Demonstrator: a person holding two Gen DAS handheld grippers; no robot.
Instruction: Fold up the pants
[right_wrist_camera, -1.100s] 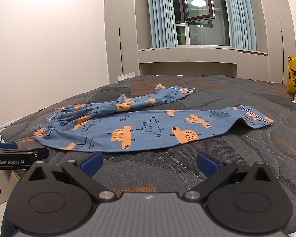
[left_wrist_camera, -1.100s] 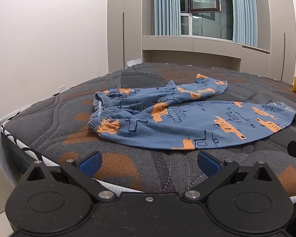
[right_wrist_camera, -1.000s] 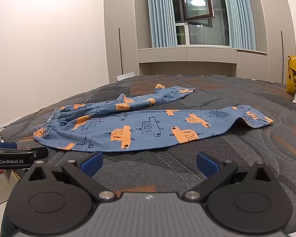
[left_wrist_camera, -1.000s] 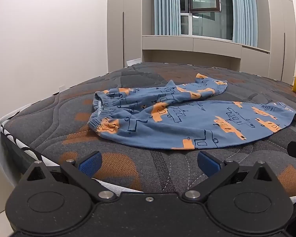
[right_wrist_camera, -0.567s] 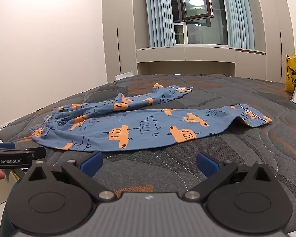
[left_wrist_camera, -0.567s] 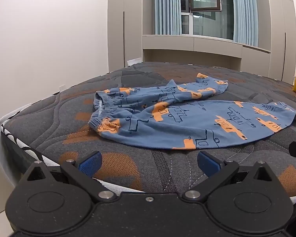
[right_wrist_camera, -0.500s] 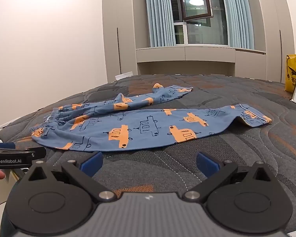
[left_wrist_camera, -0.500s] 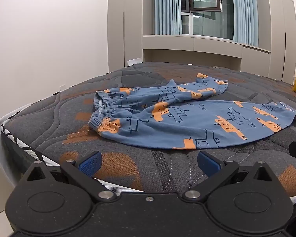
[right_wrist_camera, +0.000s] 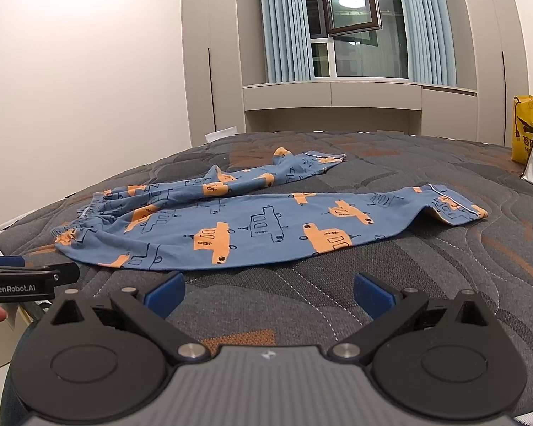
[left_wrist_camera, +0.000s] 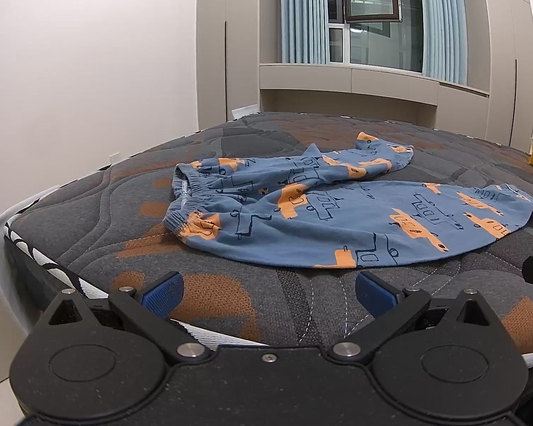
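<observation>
Left wrist view, room: you face a pale wall, tall cupboards and a window (left_wrist_camera: pixel 369 17) with blue curtains (left_wrist_camera: pixel 302 14) either side
Surface: a mattress (left_wrist_camera: pixel 231 298) quilted in grey with orange patches fills the lower half of both views; its near left corner shows a black-and-white edging
Pants: the blue pants (left_wrist_camera: pixel 337 220) with orange vehicle prints lie flat on the mattress ahead of you, waistband (left_wrist_camera: pixel 192 195) towards your left, one leg stretched to the right, the other angled away behind it
Pants, right wrist view: the pants (right_wrist_camera: pixel 259 227) lie ahead, the near leg's cuff (right_wrist_camera: pixel 451 209) folded under at the right
Around: a yellow bag (right_wrist_camera: pixel 524 131) stands at the far right, a pale bag just in front of it
Left gripper (left_wrist_camera: pixel 268 287): your jaws stand wide apart, holding nothing, low over the mattress edge, short of the pants
Right gripper (right_wrist_camera: pixel 268 289): likewise spread wide and holding nothing, over bare mattress near the pants' hem
In the way: nothing lies between either gripper and the pants
</observation>
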